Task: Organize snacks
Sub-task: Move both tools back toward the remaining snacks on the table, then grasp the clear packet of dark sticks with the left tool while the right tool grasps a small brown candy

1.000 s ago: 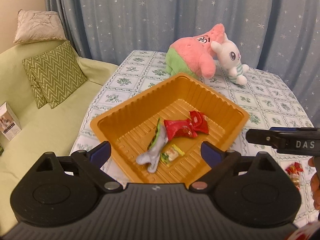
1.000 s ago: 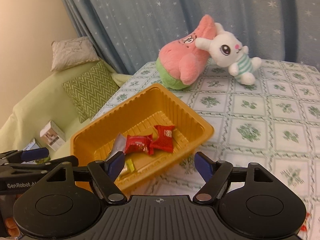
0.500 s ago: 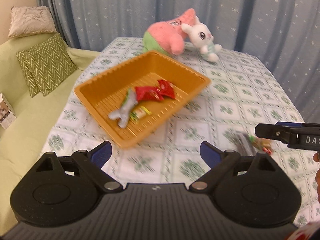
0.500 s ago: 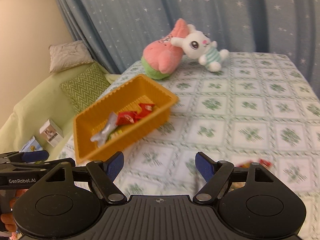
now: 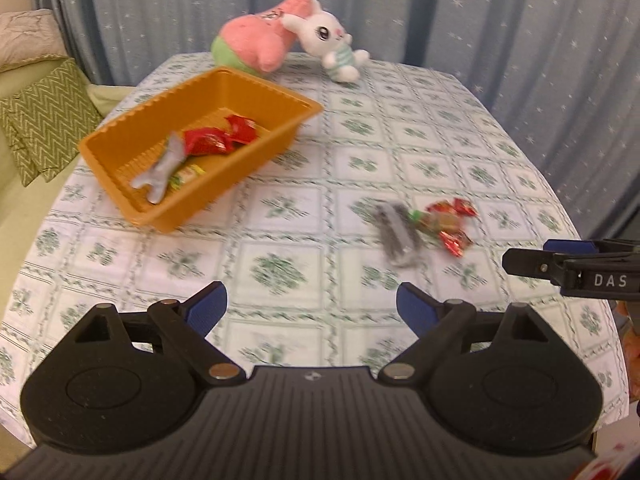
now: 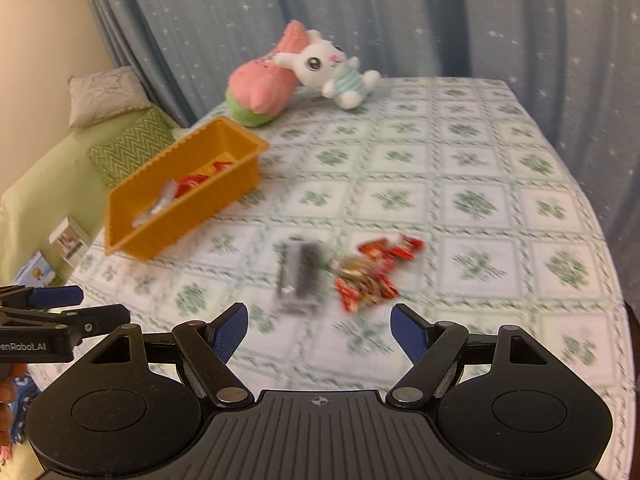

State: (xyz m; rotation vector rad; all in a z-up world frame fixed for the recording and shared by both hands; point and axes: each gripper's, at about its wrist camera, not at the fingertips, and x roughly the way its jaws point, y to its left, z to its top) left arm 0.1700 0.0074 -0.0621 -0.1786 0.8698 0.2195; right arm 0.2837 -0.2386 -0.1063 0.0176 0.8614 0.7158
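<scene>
Roughly halfway, by the look of it: the orange tray [image 5: 276, 148] at the left of the table [image 5: 460, 128] already holds several snacks, two red packets [image 5: 218, 138], a grey wrapper [image 5: 160, 168] and a small yellow-green one under it. A loose pile still lies on the cloth well apart from the tray, to its right: a grey packet [image 6: 300, 276] touching a cluster of red and brownish packets [image 6: 372, 272], all too blurred to count. The left gripper [image 5: 312, 306] is empty; its jaws have just been closing a little but stand wide with only tablecloth between them. The right gripper [image 6: 318, 332] also gapes, holding nothing, and the pile sits just beyond its fingertips. What remains, I judge, is to lift each loose packet and carry it to the tray. Two plush toys [image 5: 288, 36] lean together at the far edge, clear of the work.
</scene>
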